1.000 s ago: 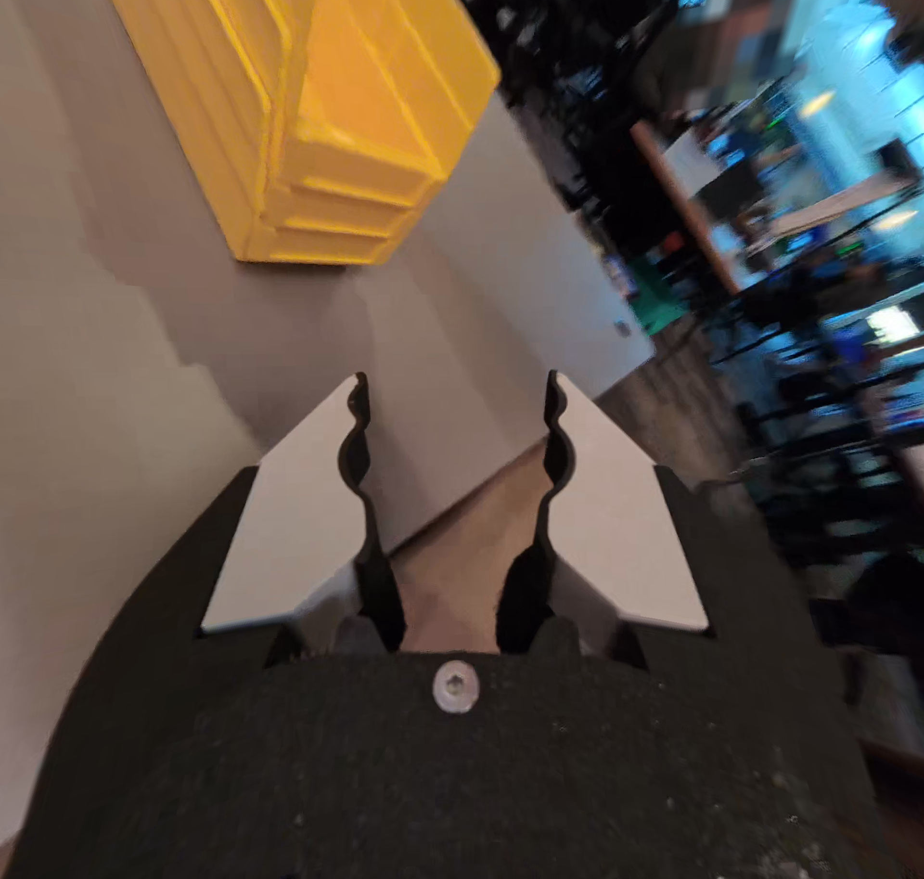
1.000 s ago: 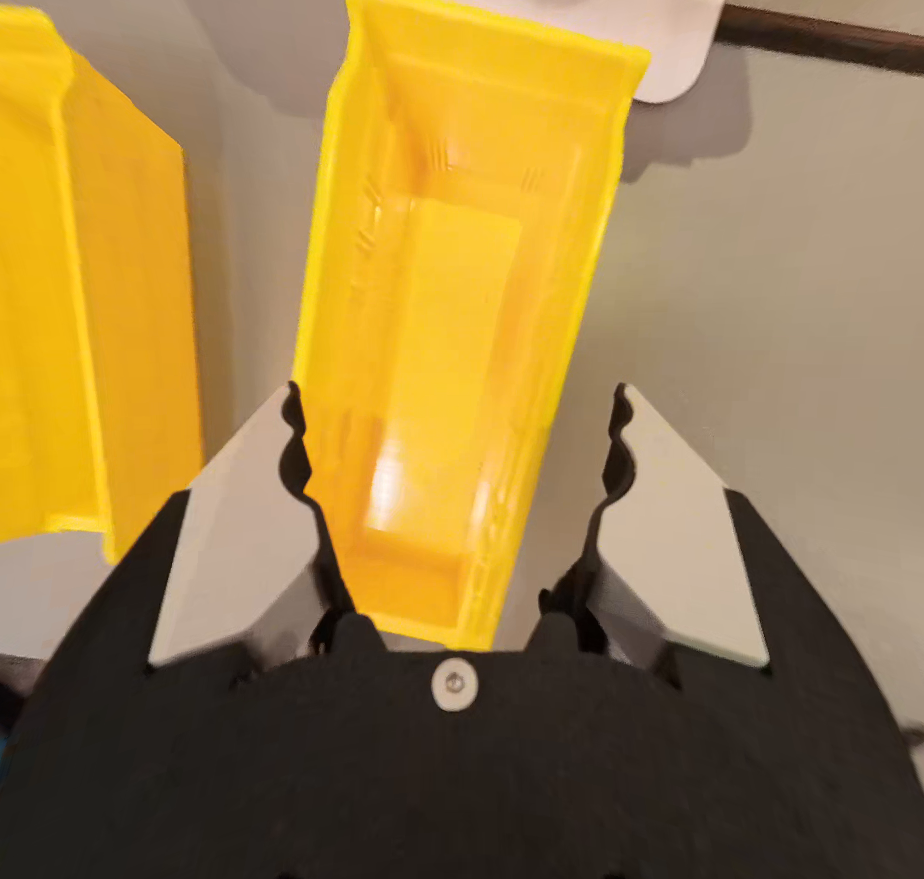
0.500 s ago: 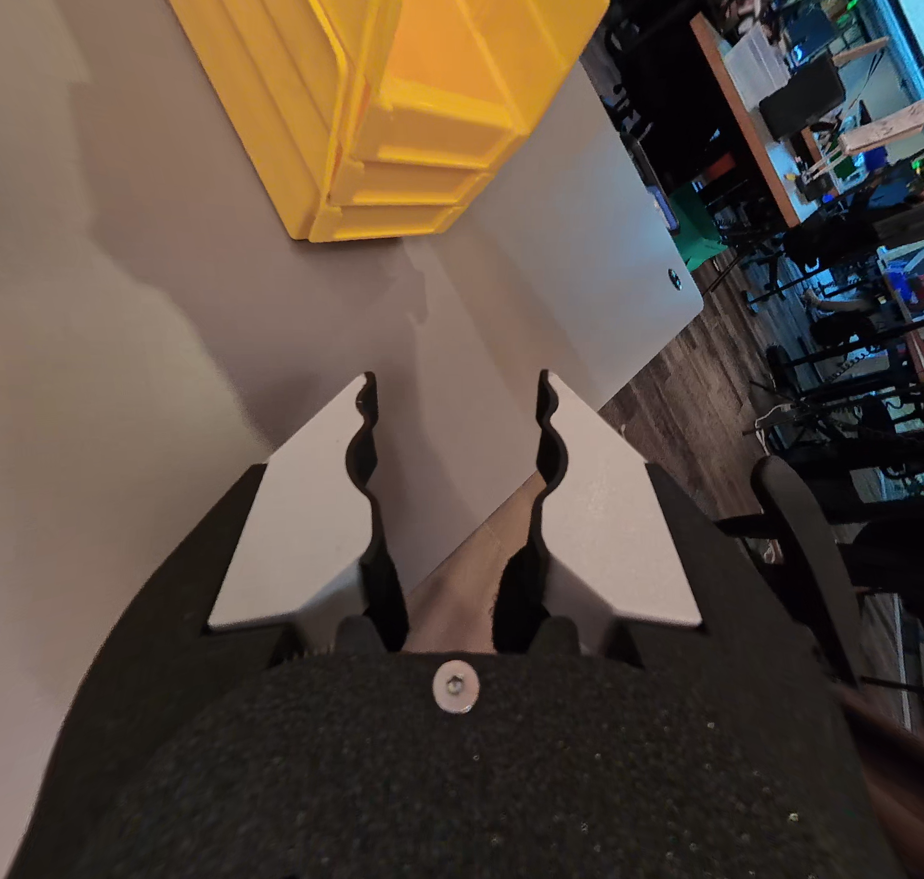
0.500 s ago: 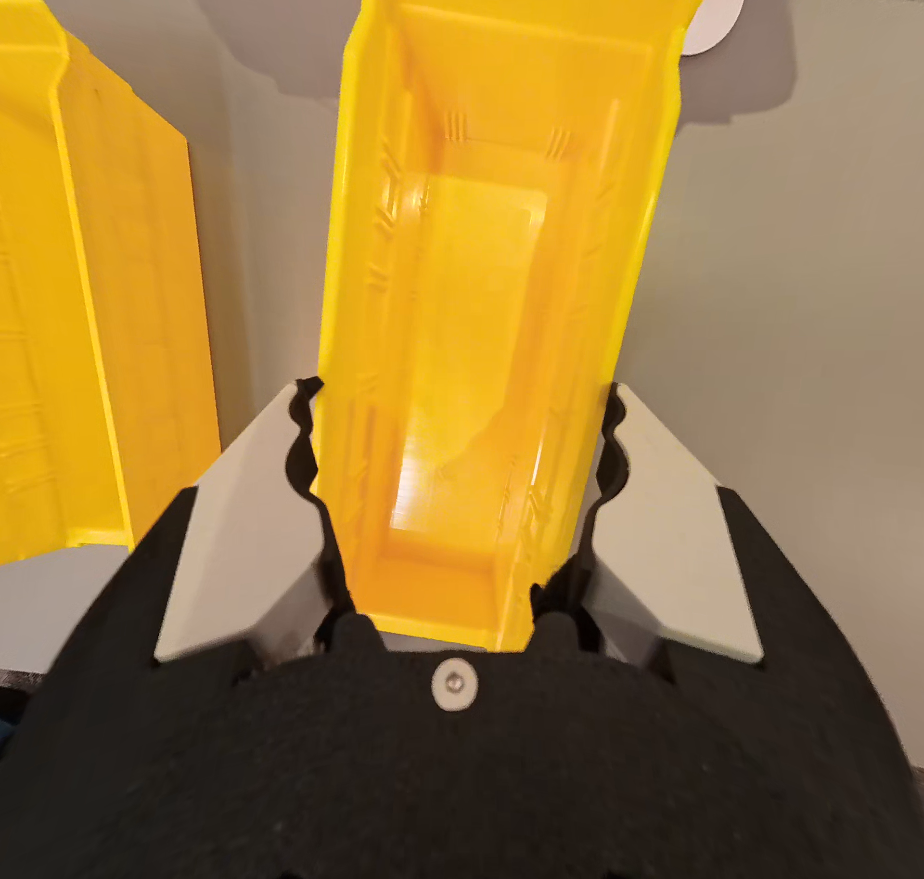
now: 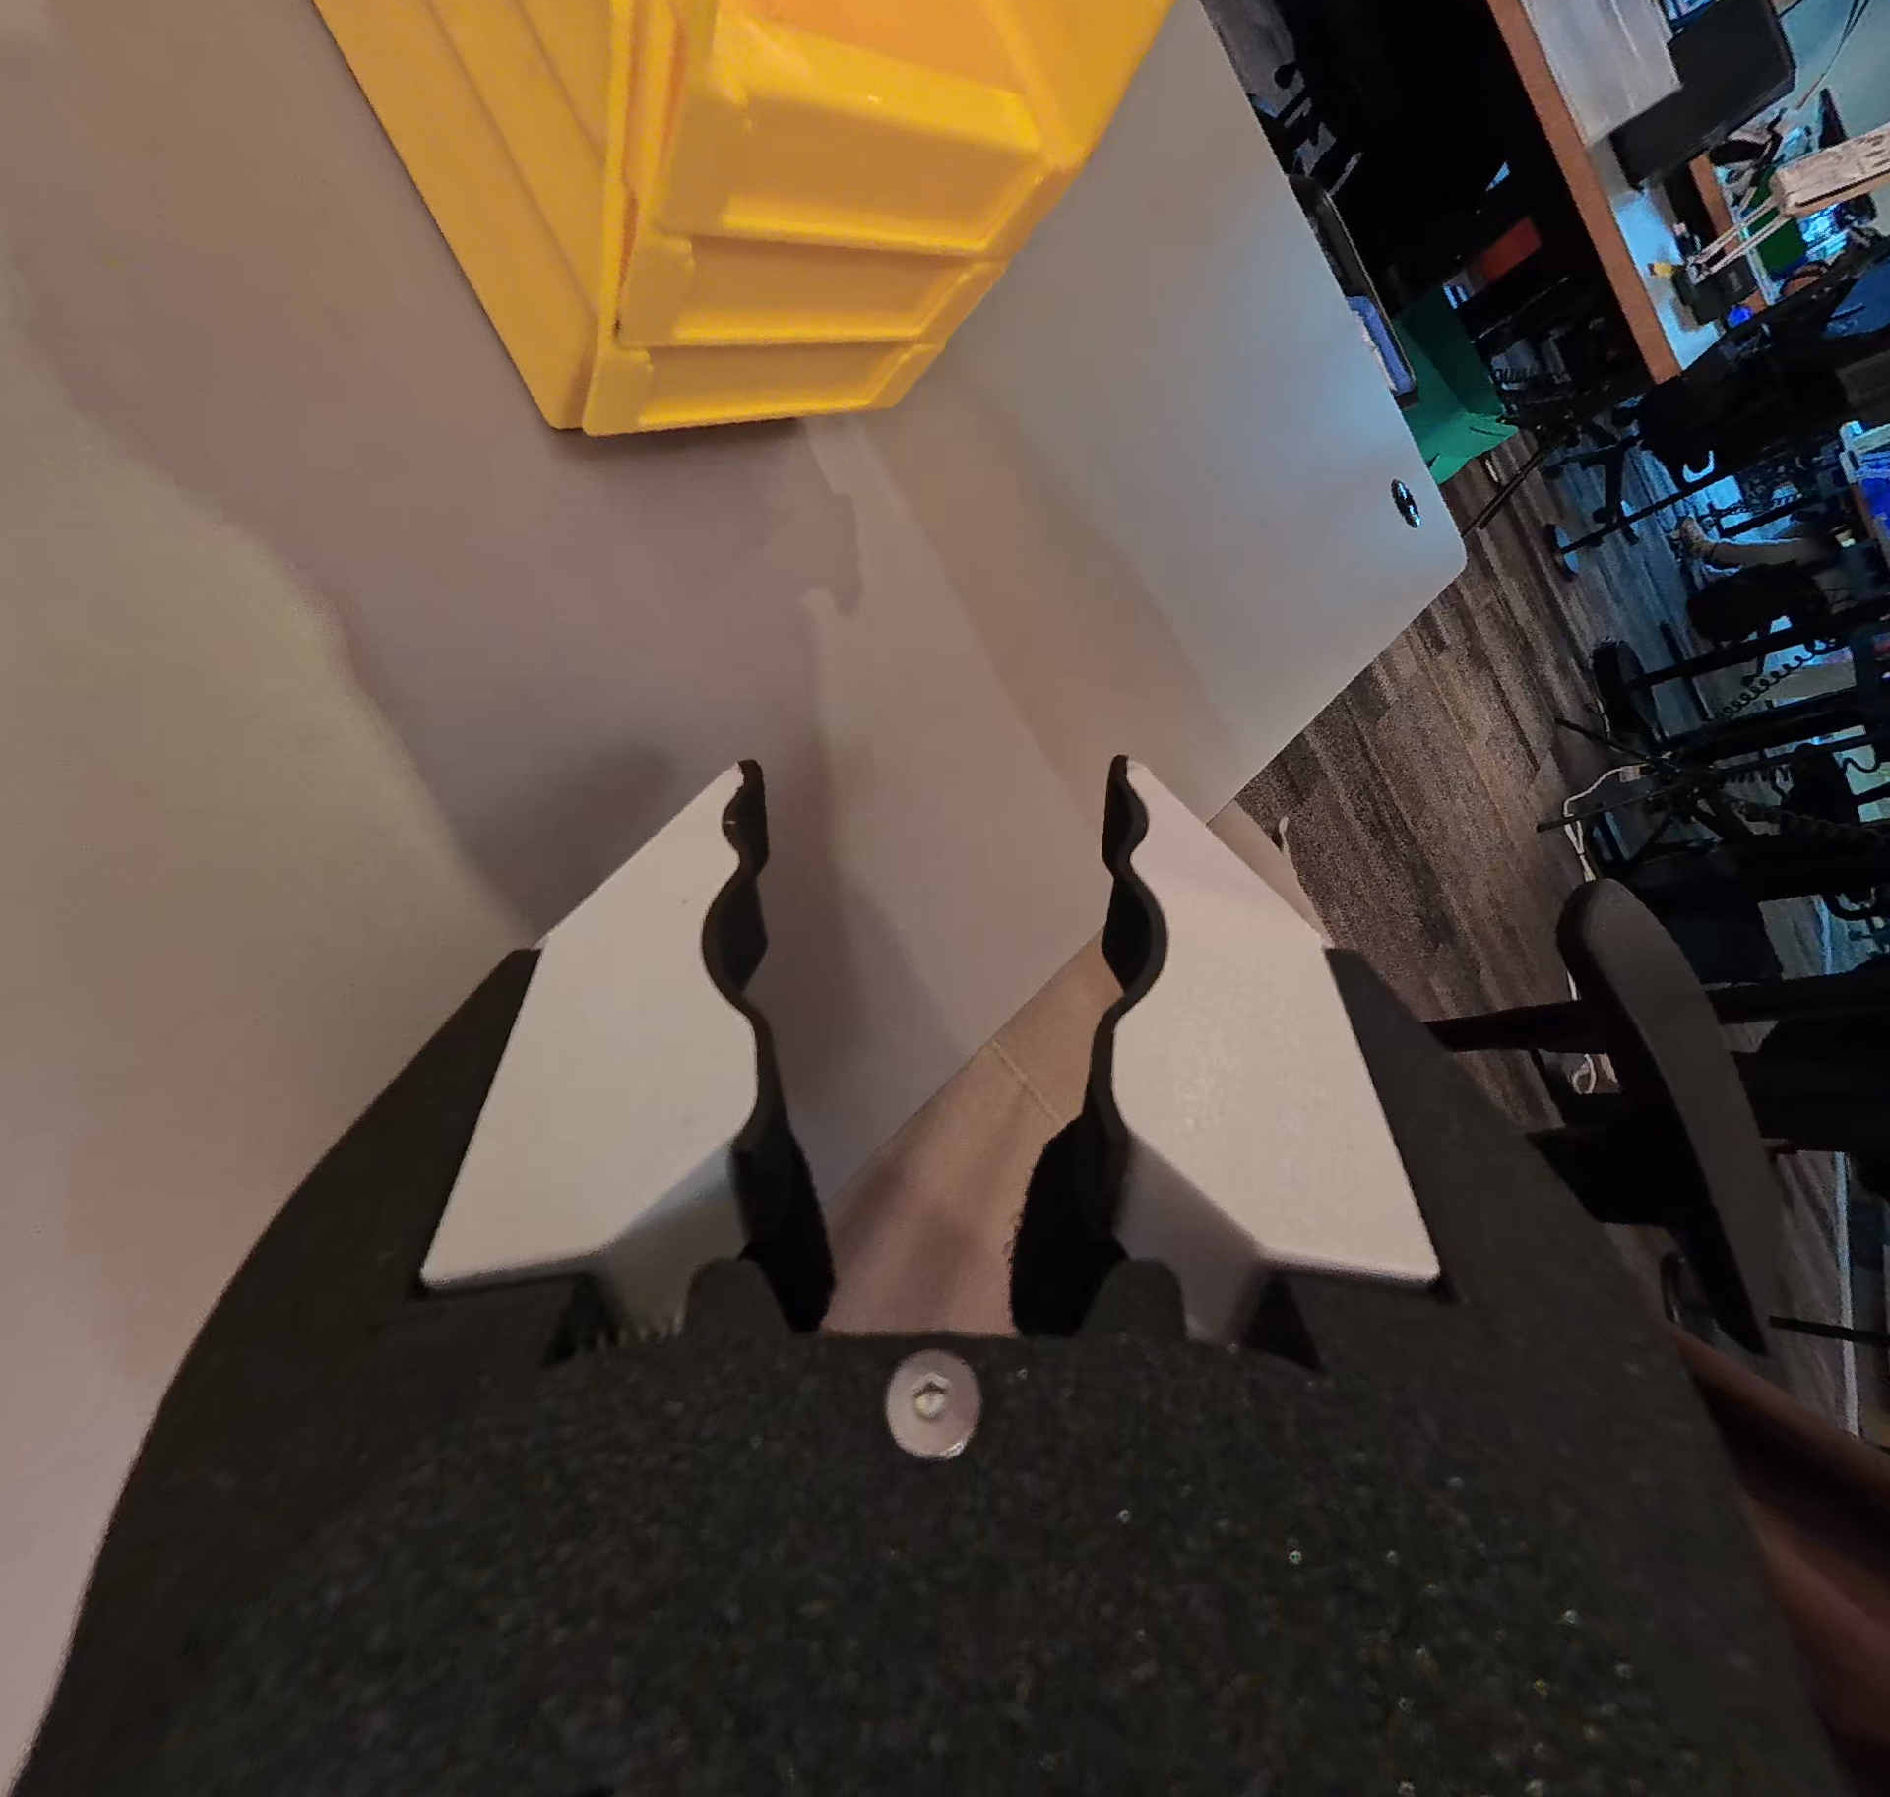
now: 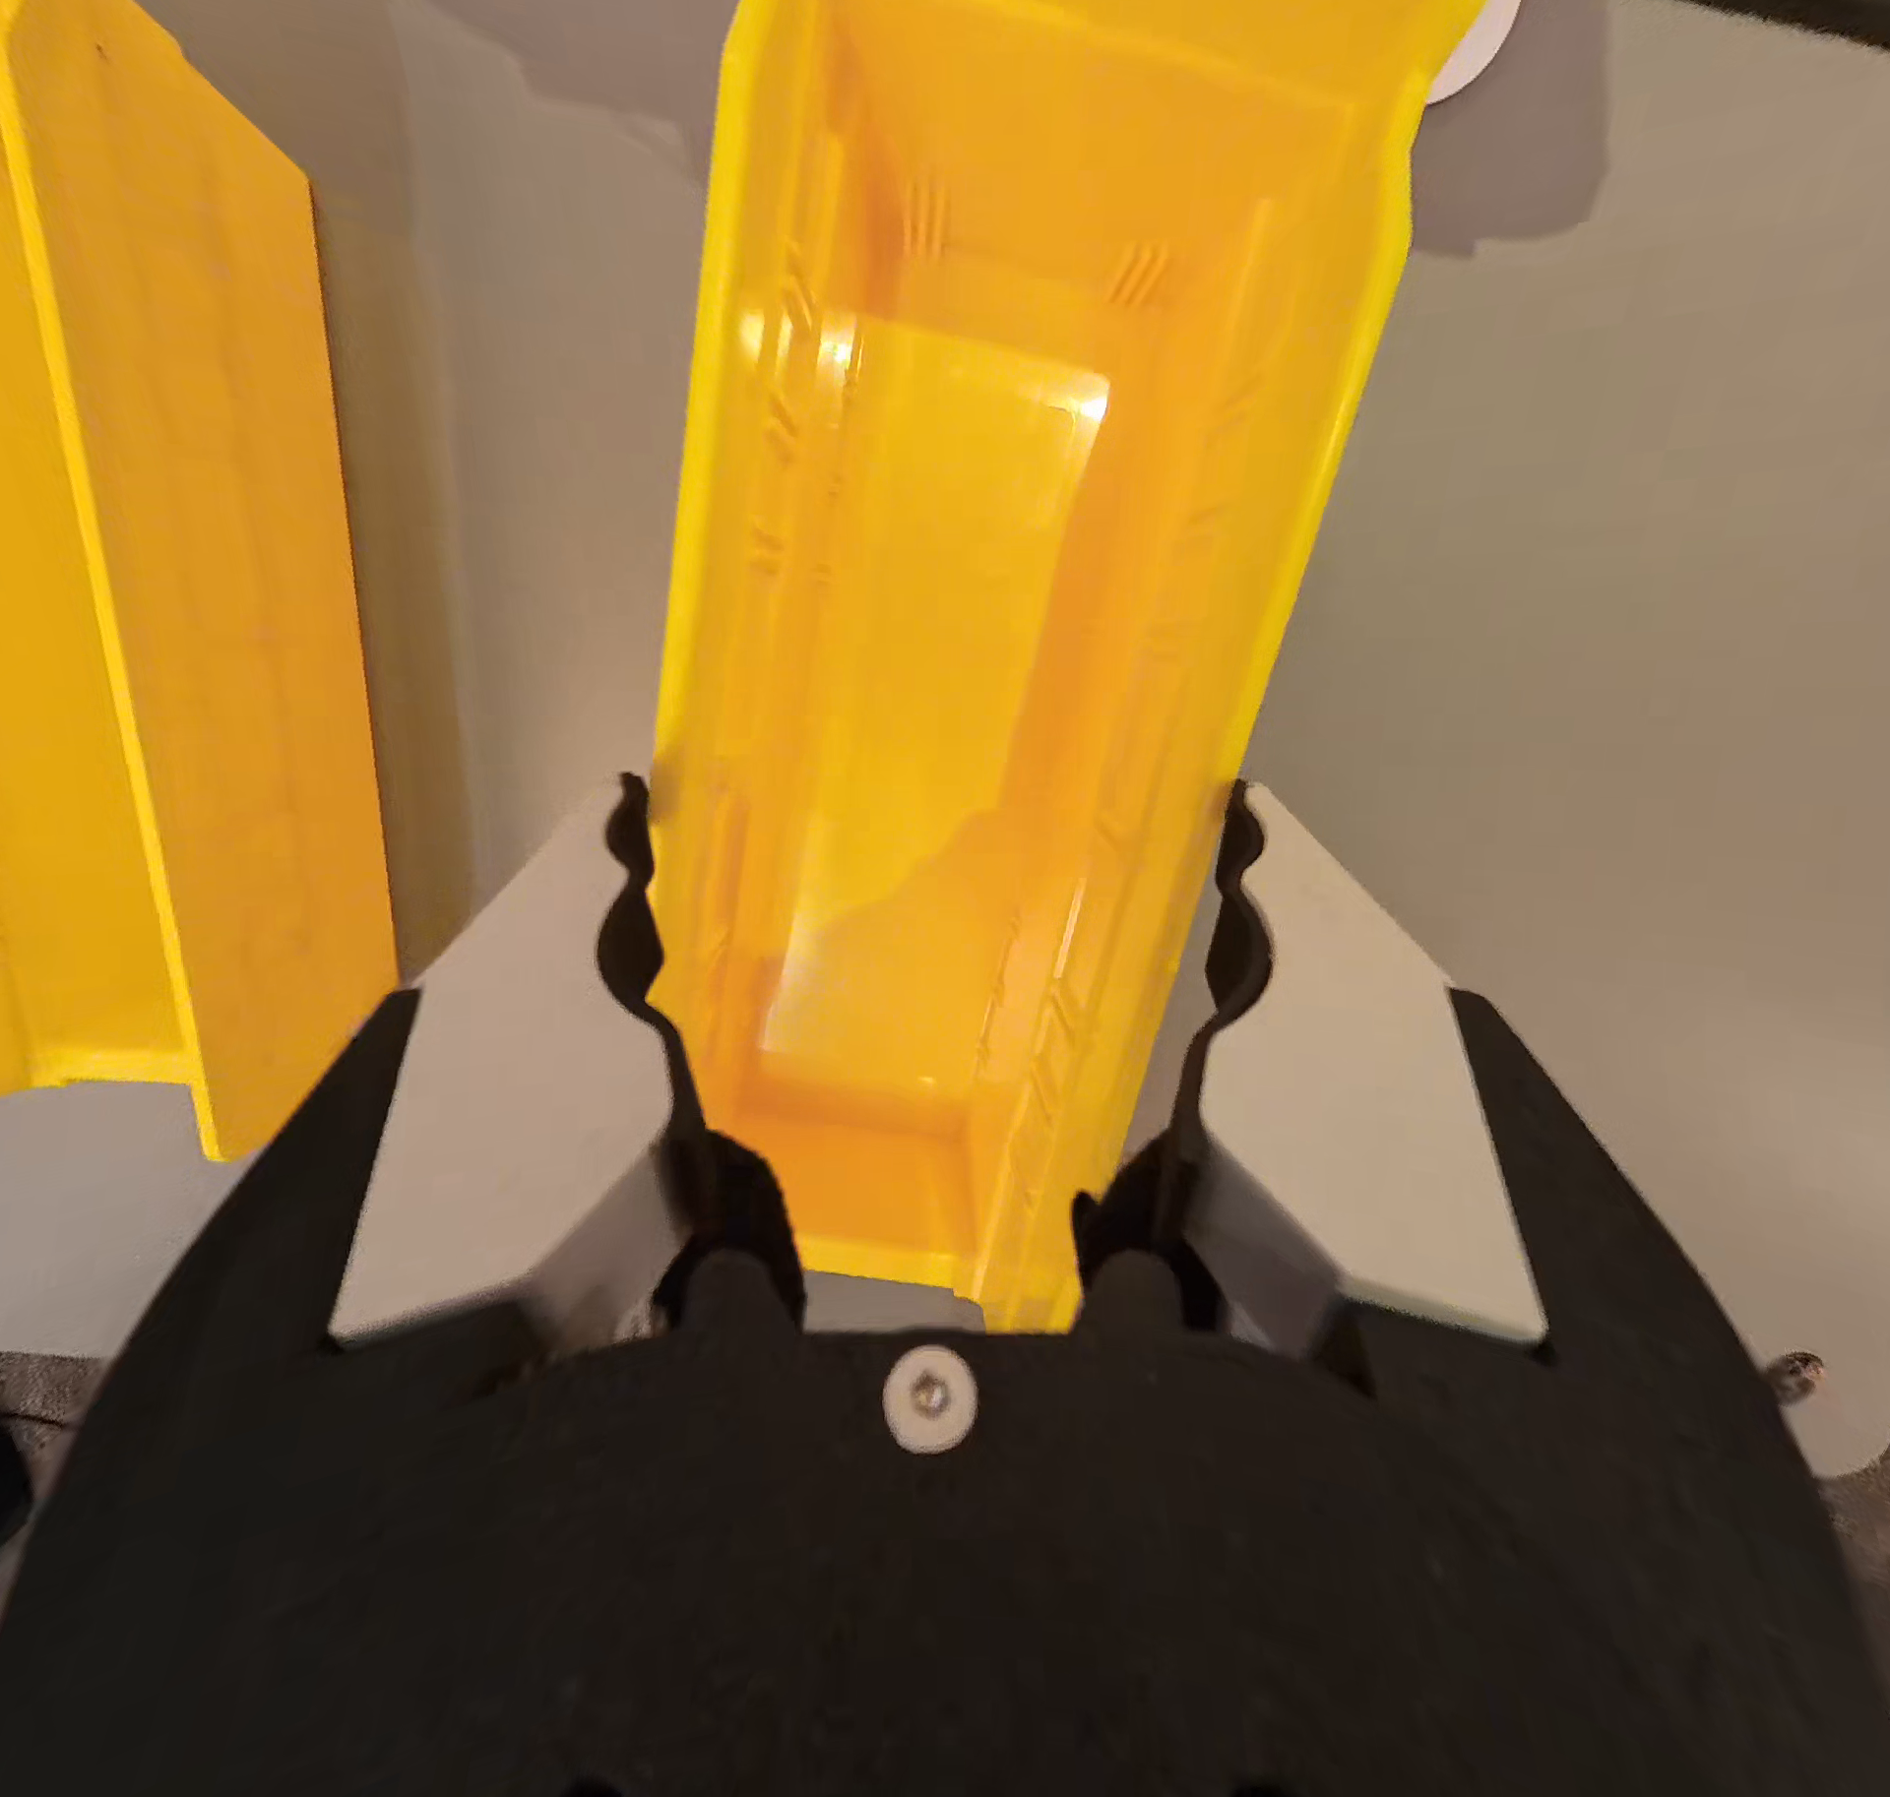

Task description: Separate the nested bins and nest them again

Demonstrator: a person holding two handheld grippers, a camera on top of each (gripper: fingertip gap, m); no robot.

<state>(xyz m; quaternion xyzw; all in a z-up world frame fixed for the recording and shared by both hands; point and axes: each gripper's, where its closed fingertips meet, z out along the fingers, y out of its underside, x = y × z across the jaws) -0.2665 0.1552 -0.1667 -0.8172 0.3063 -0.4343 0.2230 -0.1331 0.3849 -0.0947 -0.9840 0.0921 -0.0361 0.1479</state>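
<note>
Right wrist view showed the grey bench (image 6: 1585, 623) bearing a single yellow bin (image 6: 1023, 572) with the right claw (image 6: 931, 797) pinching its near end, nested bins (image 5: 798, 163) lying alongside, and the left claw (image 5: 931, 777) spread, holding nothing.

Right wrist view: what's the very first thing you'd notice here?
A bright yellow bin fills the middle, its near end between the right gripper's fingers, which sit against both sides. More yellow bins stand apart at the left. In the left wrist view, the left gripper is open and empty over the grey table.
</note>
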